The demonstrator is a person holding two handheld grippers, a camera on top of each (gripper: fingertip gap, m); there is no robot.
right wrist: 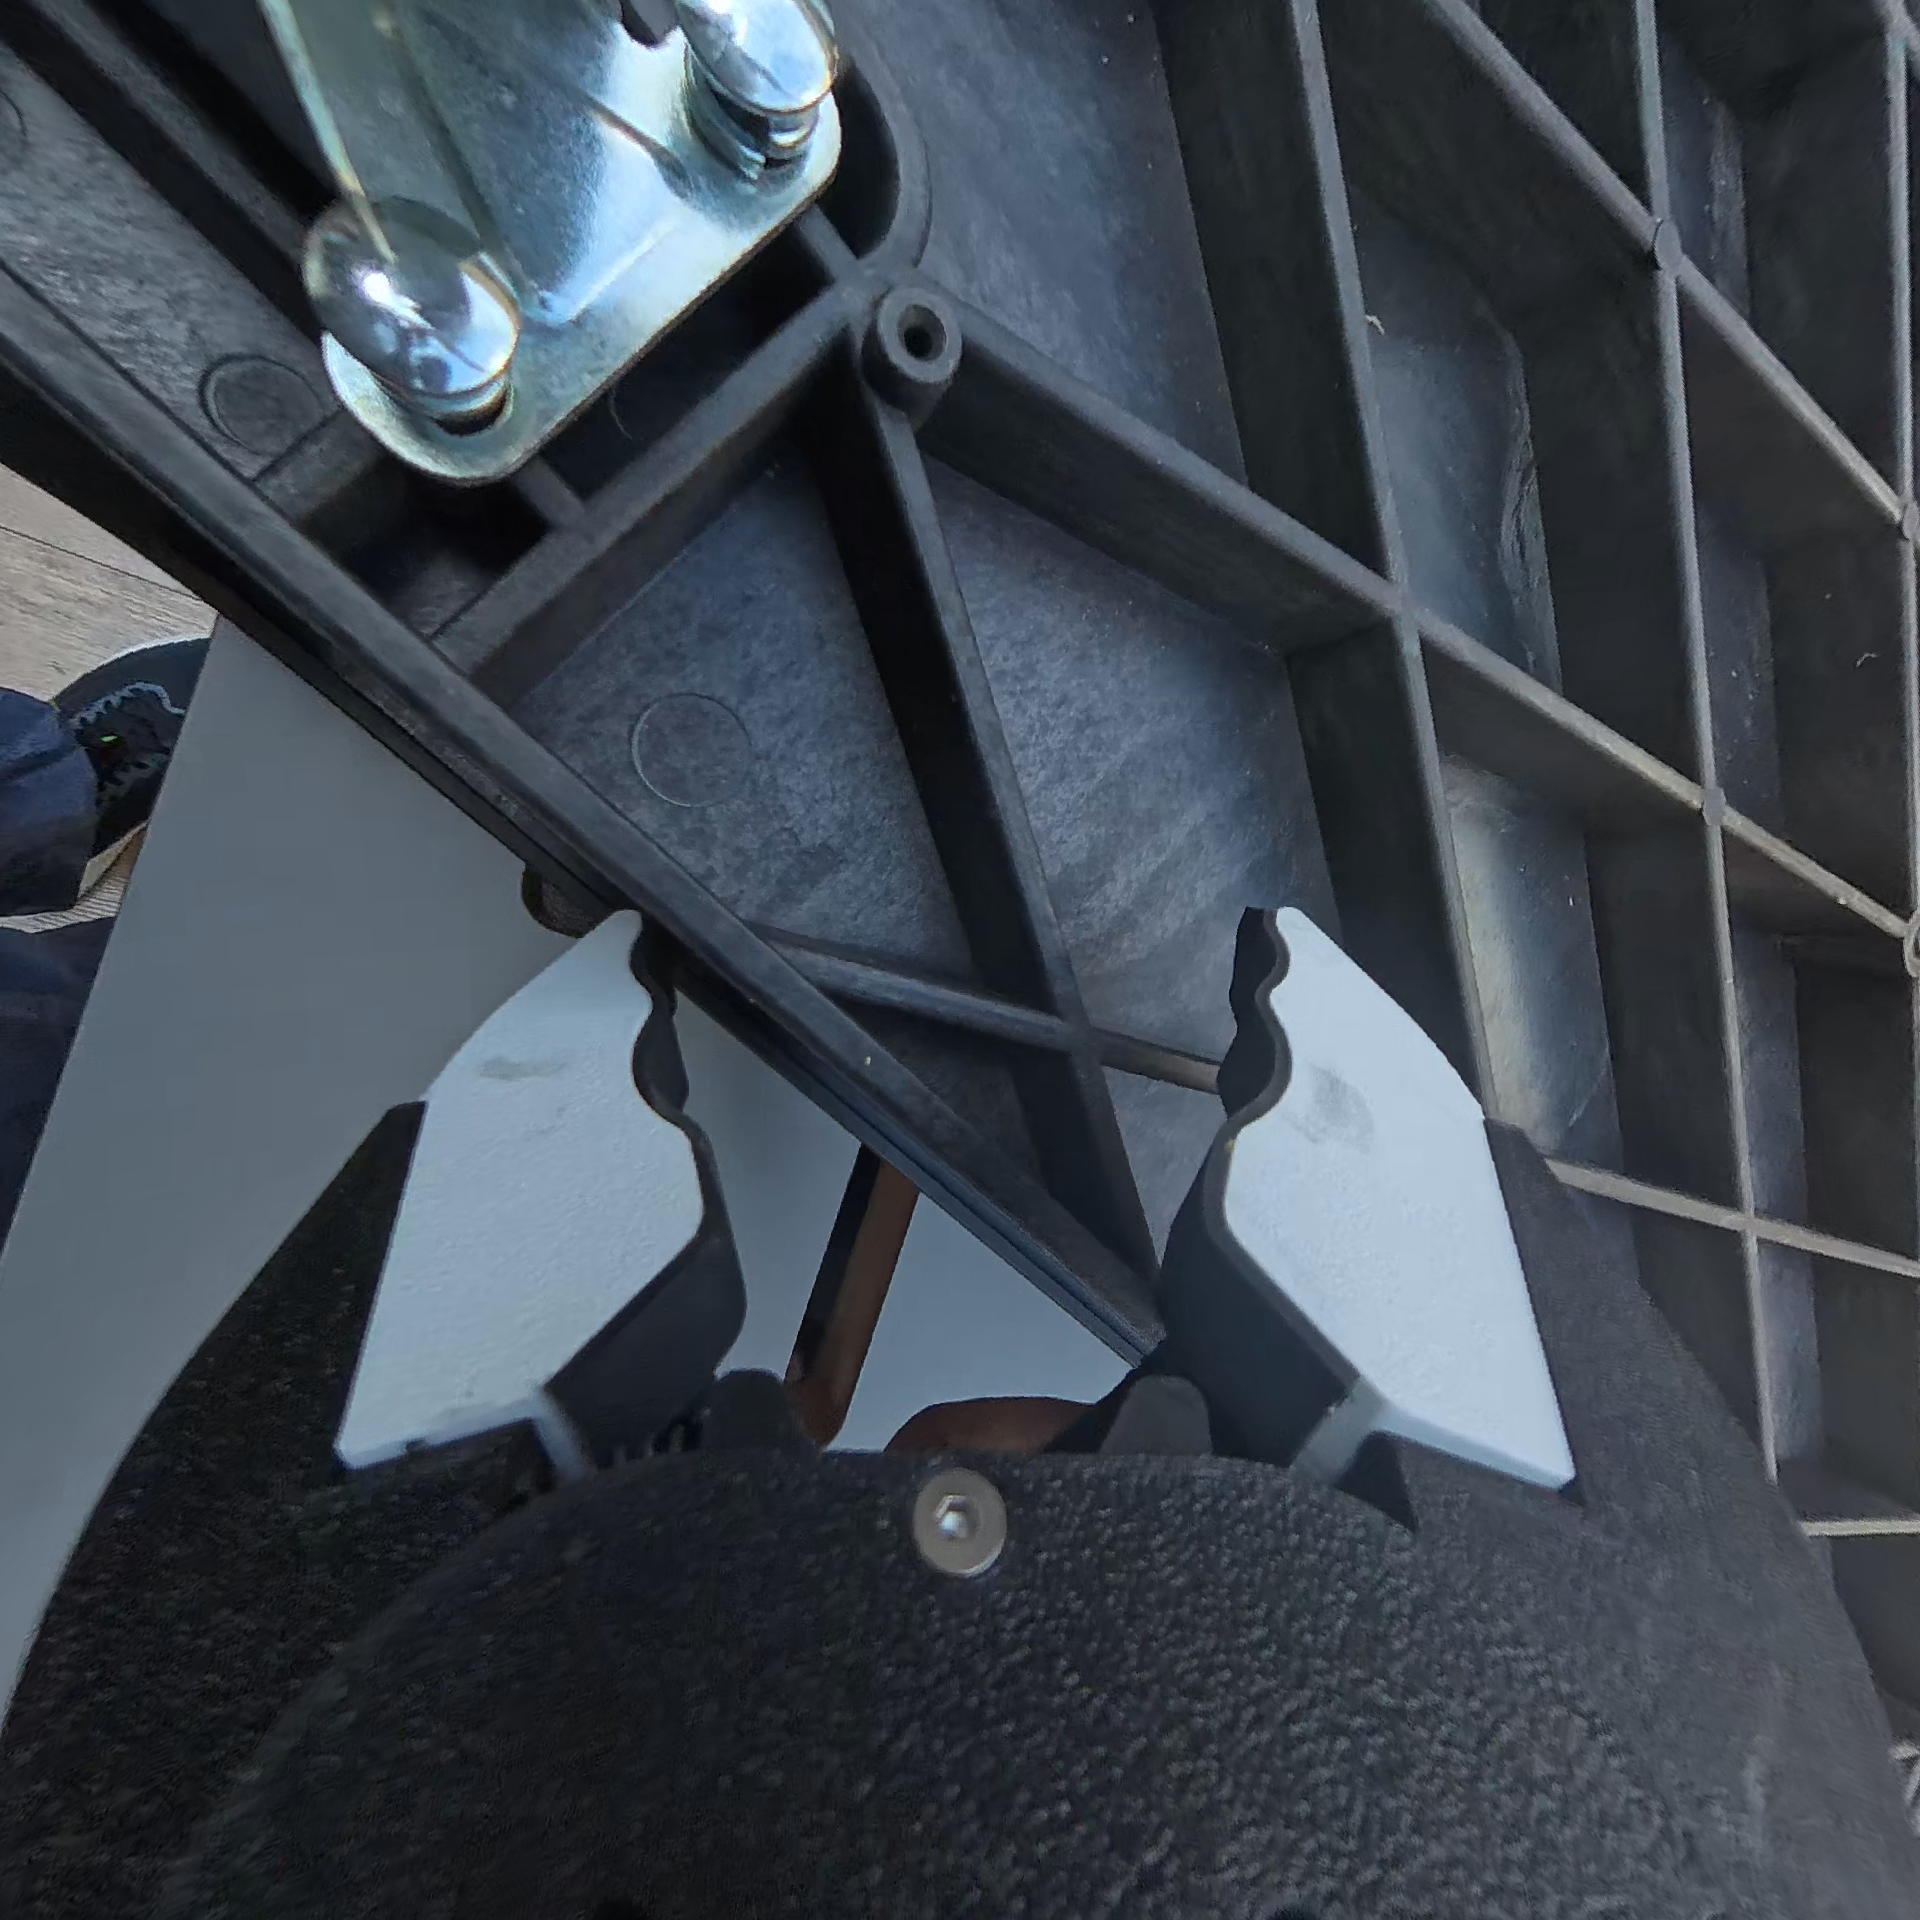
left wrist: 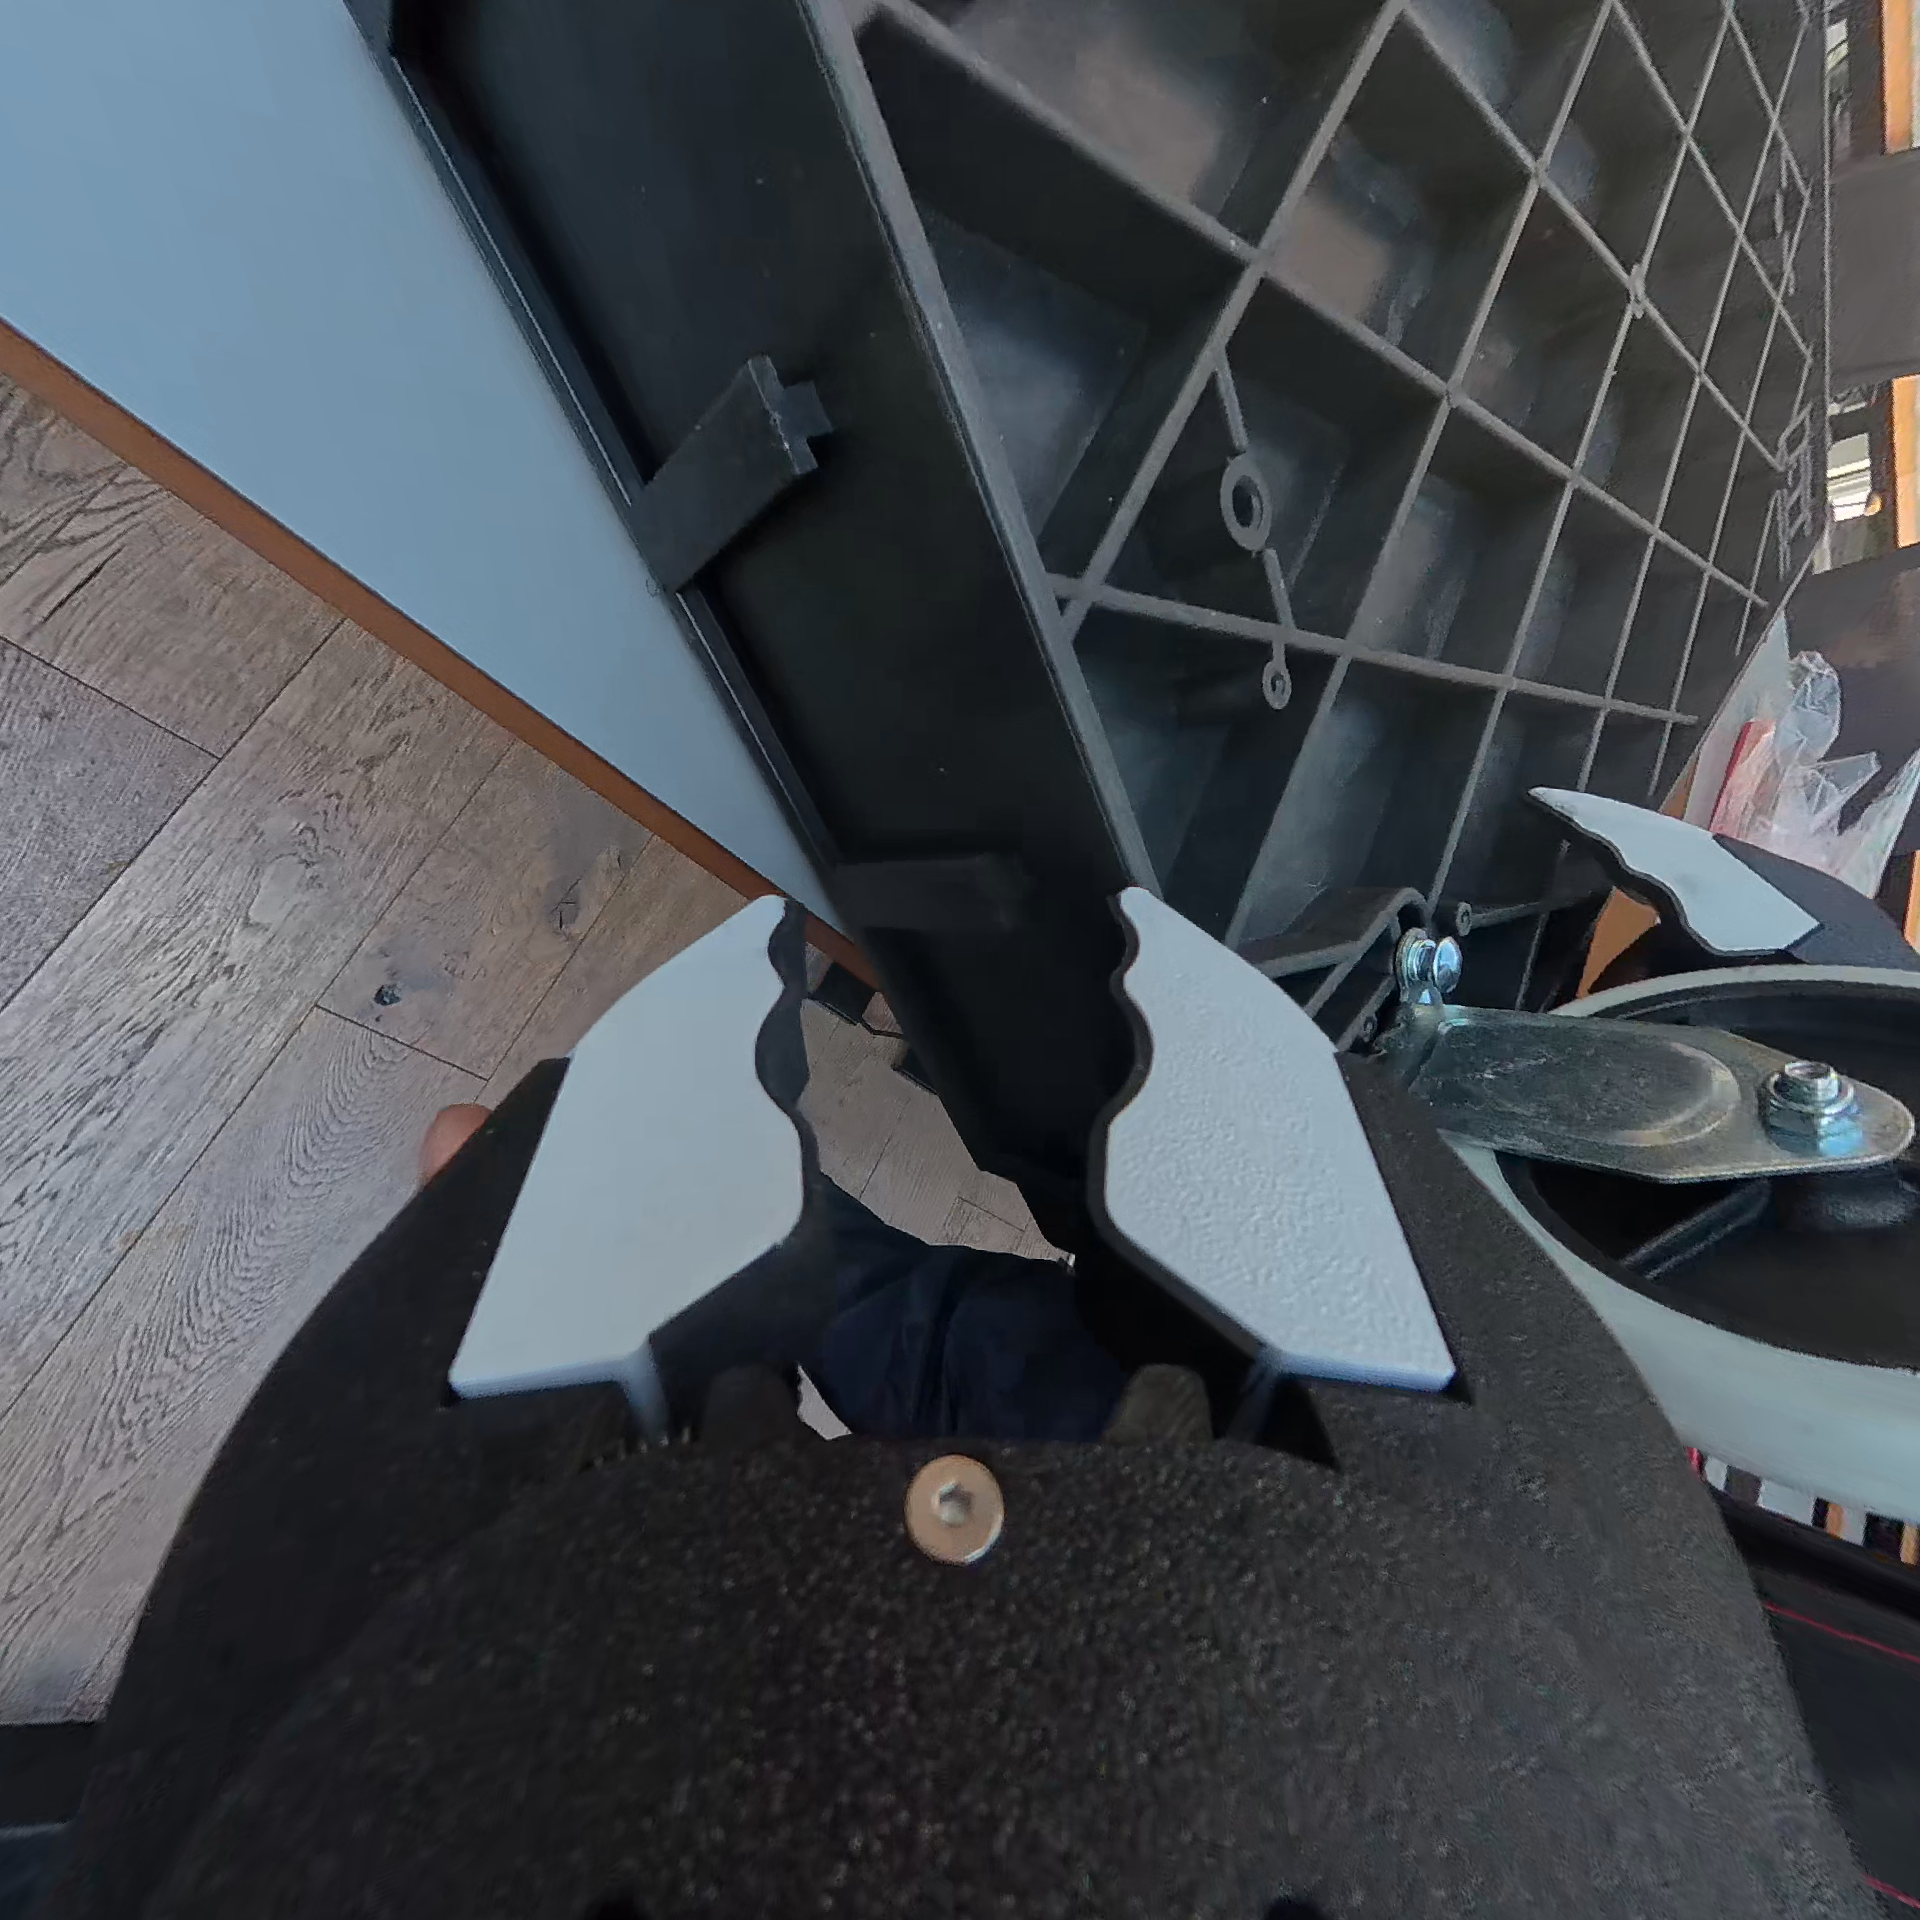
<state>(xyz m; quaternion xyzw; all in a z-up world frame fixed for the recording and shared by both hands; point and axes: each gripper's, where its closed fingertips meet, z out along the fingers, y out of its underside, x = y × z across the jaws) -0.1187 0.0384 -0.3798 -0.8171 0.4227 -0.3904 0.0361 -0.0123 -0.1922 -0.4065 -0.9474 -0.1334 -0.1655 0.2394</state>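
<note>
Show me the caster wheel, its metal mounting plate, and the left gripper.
caster wheel (left wrist: 1621,1320), left wrist view, grey tread.
metal mounting plate (right wrist: 613,239), right wrist view, flat middle between bolts.
left gripper (left wrist: 951,1049), left wrist view, midway between fingertips.

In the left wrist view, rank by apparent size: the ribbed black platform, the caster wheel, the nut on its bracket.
1. ribbed black platform
2. caster wheel, partly cut off and near the camera
3. nut

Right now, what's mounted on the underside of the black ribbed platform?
On the black ribbed platform, a caster wheel hangs from a bolted metal plate. The platform's top face is hidden.
</note>
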